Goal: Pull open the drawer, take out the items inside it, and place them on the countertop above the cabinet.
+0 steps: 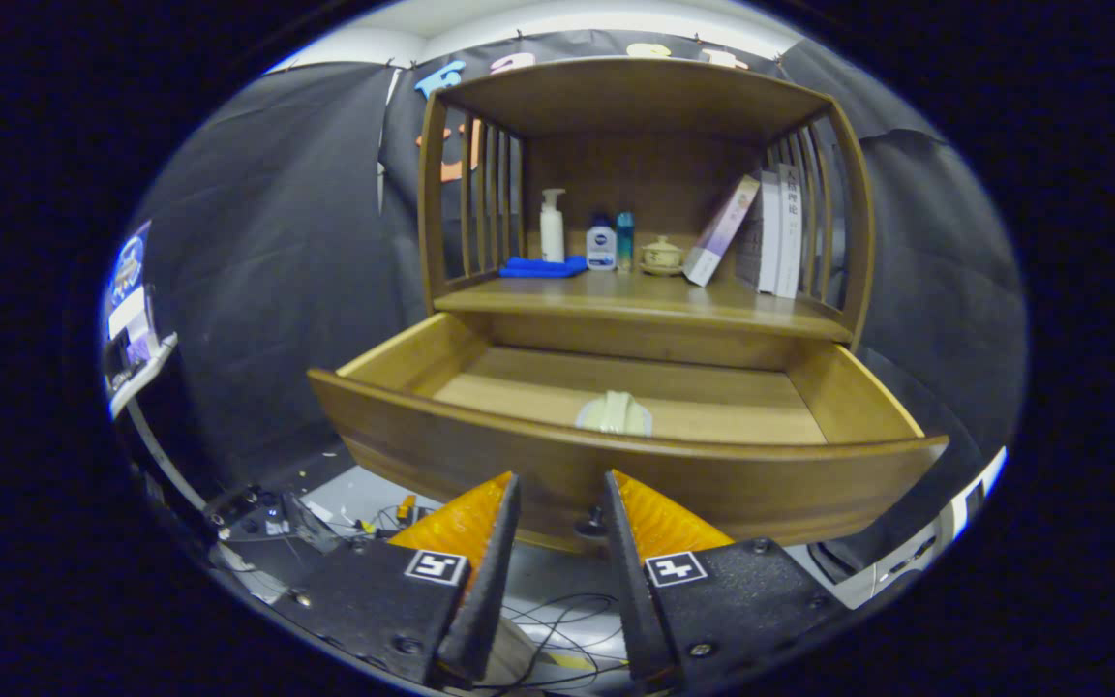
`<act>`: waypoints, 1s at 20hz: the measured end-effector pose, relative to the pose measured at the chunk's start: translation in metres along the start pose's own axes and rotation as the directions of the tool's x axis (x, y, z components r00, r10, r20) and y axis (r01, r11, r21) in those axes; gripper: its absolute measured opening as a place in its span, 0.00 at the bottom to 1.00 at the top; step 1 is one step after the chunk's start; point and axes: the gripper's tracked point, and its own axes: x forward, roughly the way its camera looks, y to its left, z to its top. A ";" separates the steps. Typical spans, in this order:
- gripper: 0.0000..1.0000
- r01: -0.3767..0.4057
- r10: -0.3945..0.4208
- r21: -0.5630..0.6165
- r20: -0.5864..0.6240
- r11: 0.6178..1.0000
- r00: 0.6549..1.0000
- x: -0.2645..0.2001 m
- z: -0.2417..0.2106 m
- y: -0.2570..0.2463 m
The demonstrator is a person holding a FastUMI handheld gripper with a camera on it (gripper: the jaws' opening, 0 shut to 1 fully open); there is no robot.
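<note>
The wooden drawer [616, 465] stands pulled out of the cabinet, its curved front panel just ahead of my fingertips. Inside, near the front wall, lies a pale cream item [614, 414], partly hidden by the drawer's rim. My gripper [560, 479] is open with nothing between its fingers, its tips close to the drawer front, around the small knob [592, 526] low on the panel. Above the drawer runs the countertop [635, 302] of the cabinet, under a slatted wooden hutch.
On the countertop stand a folded blue cloth [543, 266], a white pump bottle [552, 226], a small blue-capped bottle [600, 244], a teal bottle [624, 240], a lidded cup [661, 256] and leaning books [761, 232]. Cables [557, 620] lie on the floor below.
</note>
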 end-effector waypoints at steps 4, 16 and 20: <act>0.74 -0.015 0.015 -0.016 -0.039 1.000 0.999 0.009 0.034 -0.008; 0.82 0.058 -0.081 -0.077 -0.349 0.995 0.934 0.104 0.040 -0.055; 0.81 0.034 -0.051 -0.044 -0.460 0.998 0.887 0.126 0.025 -0.053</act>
